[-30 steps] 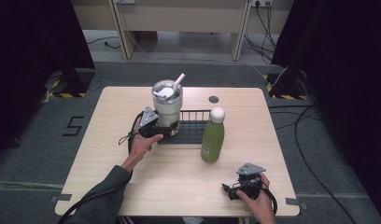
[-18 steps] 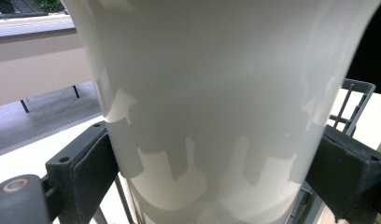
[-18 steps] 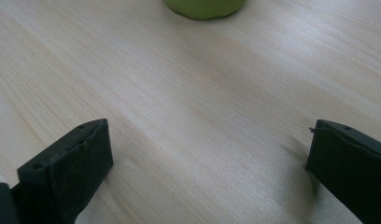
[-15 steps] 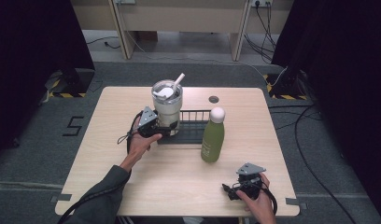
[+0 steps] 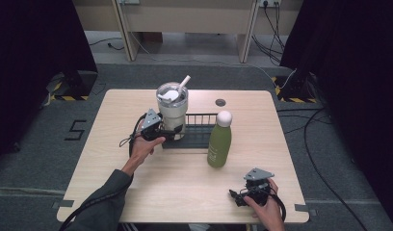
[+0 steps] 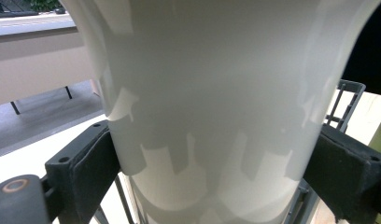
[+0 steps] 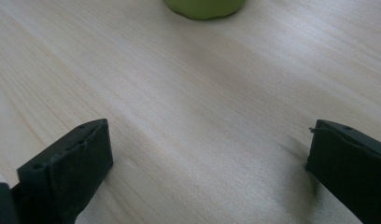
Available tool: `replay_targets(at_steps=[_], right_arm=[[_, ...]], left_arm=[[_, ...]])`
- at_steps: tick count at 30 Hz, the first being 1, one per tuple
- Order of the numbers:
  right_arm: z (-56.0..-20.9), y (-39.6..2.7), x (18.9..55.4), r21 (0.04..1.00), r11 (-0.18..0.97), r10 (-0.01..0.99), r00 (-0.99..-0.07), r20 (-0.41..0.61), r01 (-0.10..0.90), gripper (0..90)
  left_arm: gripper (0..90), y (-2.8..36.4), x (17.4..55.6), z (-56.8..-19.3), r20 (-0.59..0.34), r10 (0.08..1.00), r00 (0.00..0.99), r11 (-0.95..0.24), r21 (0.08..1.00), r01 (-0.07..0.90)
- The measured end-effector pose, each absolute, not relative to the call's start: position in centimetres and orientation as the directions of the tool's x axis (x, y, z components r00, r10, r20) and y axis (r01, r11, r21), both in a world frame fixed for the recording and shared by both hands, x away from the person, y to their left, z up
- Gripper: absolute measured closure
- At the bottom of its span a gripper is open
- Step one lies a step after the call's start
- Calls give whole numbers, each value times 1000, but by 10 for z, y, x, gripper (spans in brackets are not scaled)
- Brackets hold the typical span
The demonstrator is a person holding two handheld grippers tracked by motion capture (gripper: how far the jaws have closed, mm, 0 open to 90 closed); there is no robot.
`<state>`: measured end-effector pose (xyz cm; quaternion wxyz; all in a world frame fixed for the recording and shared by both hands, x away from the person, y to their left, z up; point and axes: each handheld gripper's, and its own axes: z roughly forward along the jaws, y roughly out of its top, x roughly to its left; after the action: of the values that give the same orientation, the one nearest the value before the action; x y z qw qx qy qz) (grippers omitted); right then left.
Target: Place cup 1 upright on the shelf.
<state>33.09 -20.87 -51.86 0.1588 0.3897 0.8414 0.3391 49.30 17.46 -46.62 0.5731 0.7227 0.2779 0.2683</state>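
**Left gripper clamped on the tumbler at the rack**

We start with the wooden table (image 5: pixel 137 192), pale and bare over most of its top. On the floor to its left we read a painted figure "5" (image 5: pixel 76 130), the one piece of writing we can make out with certainty.

Next in size is the white tumbler (image 5: pixel 171 111), upright at the left end of the black wire rack (image 5: pixel 199 130) near the middle of the table; whether it stands inside the rack or just against it we cannot tell. A white straw (image 5: pixel 184 82) leans out of its lid. Our left gripper (image 5: pixel 169 132) grips its lower body: in the left gripper view the jaws press against both sides of the pale wall (image 6: pixel 212 107).

Just right of the rack stands a green bottle (image 5: pixel 219 144) with a white cap; pale marks on its side are too small to read.

Our right gripper (image 5: pixel 235 196) rests low at the table's near right edge, well apart from the bottle, its jaws spread wide over bare wood.
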Motion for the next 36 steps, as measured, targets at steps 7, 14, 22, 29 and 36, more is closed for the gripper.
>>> replay_targets(at_steps=[7, 14, 22, 29, 36], right_arm=[[-519, -209, 331, 694, 466, 763, -646, -3, 548, 4], [-519, -209, 331, 694, 466, 763, -646, -3, 548, 5], [-519, -209, 331, 694, 467, 763, -646, -3, 548, 4], [-519, -209, 331, 694, 466, 763, -646, -3, 548, 5], [-519, -209, 331, 694, 465, 764, -645, -2, 549, 5]], left_arm=[[93, 176, 494, -465, 79, 699, 711, -200, 976, 89], [94, 178, 493, -464, 78, 696, 714, -201, 975, 89], [98, 180, 492, -463, 69, 688, 722, -197, 976, 95], [106, 183, 490, -464, 70, 689, 721, -197, 976, 93], [145, 190, 483, -465, 62, 690, 721, -189, 977, 98]])
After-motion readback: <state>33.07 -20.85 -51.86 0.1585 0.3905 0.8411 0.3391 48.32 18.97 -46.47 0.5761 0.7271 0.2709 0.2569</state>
